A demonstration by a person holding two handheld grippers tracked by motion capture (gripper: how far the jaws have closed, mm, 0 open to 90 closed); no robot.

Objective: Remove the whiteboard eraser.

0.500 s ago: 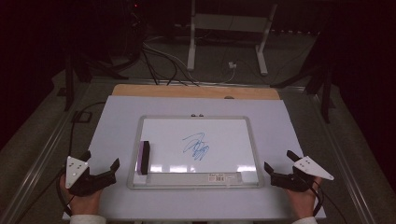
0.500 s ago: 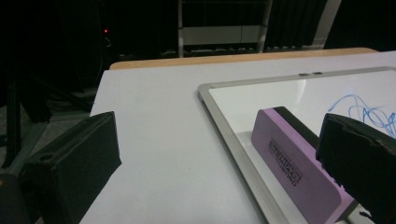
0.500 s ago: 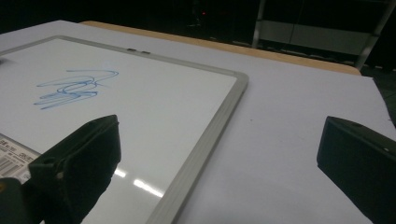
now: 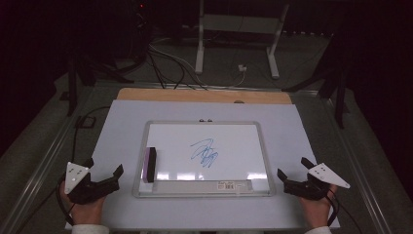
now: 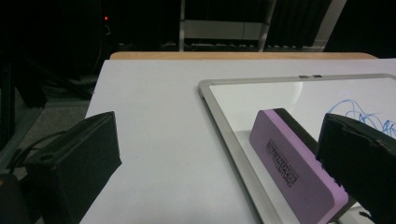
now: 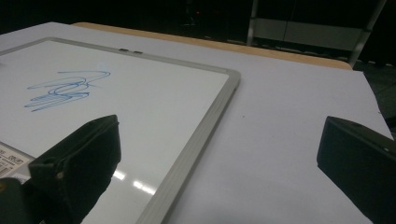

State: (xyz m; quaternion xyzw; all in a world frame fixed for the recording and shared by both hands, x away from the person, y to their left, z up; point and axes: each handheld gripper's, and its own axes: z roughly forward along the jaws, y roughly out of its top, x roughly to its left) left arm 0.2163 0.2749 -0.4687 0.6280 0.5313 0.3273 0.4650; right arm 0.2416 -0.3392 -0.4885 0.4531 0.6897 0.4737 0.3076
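Your purple, black-felted block eraser [image 4: 150, 164] stands on edge on the glossy silver-framed whiteboard [image 4: 204, 192]; both your left gripper [image 4: 104, 178] and right gripper [image 4: 291, 181] have jaws apart, empty.

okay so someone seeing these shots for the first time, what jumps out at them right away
A blue scribble sits mid-whiteboard, the board lying centred on the pale table. A purple eraser stands on edge by the board's left side. The left gripper and right gripper rest open at either side, holding nothing.

3 cameras on 1 table
The high view looks forward and down; both gripper views sit low, facing forward, sharing the whiteboard [image 4: 204, 156] and its blue scribble [image 6: 65, 88].
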